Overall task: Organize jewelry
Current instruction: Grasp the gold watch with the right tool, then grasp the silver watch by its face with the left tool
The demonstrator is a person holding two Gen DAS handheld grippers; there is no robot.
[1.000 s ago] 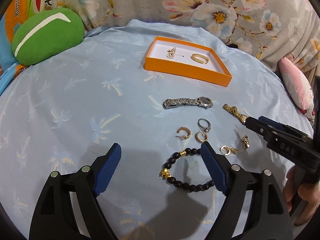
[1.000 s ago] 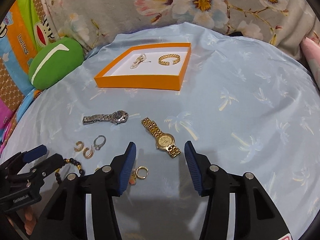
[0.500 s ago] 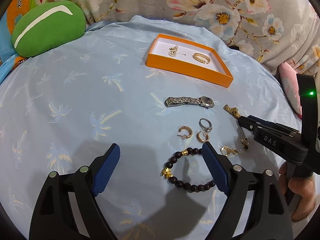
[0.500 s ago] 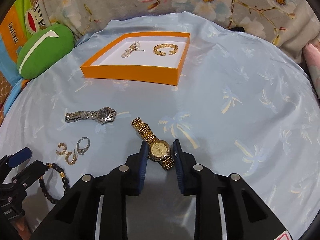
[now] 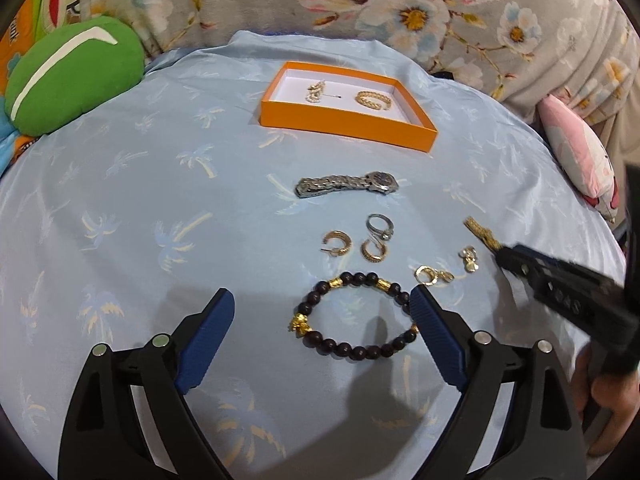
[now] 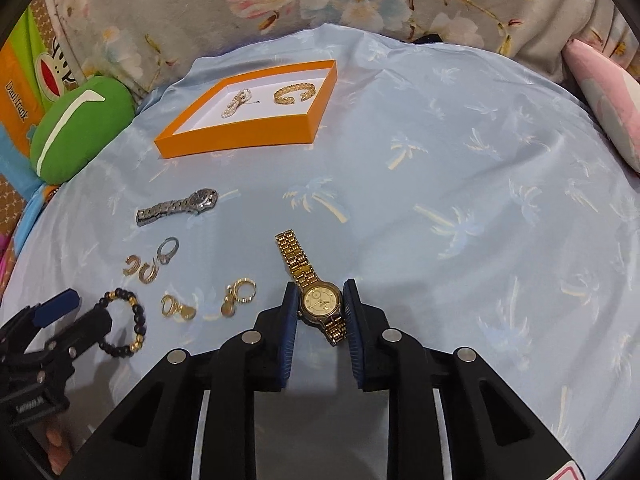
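Note:
My right gripper (image 6: pixel 320 304) is shut on the gold watch (image 6: pixel 320 300), its pads on both sides of the face; the strap trails out ahead. My left gripper (image 5: pixel 322 312) is open and empty over the black bead bracelet (image 5: pixel 352 316). The orange box (image 5: pixel 344 108) at the back holds a pearl brooch (image 5: pixel 315 92) and a gold bangle (image 5: pixel 374 100). A silver watch (image 5: pixel 346 185), two gold hoop earrings (image 5: pixel 338 242), a silver ring (image 5: pixel 380 228) and two gold drop earrings (image 5: pixel 432 275) lie on the blue cloth.
A green cushion (image 5: pixel 72 76) lies at the back left and a pink pillow (image 5: pixel 576 160) at the right edge. Floral fabric (image 5: pixel 400 8) rises behind the box. The blue palm-print cloth (image 5: pixel 160 200) covers the round surface.
My right gripper has moved forward and closed its pads onto the gold watch. My left gripper has stayed open over the bead bracelet.

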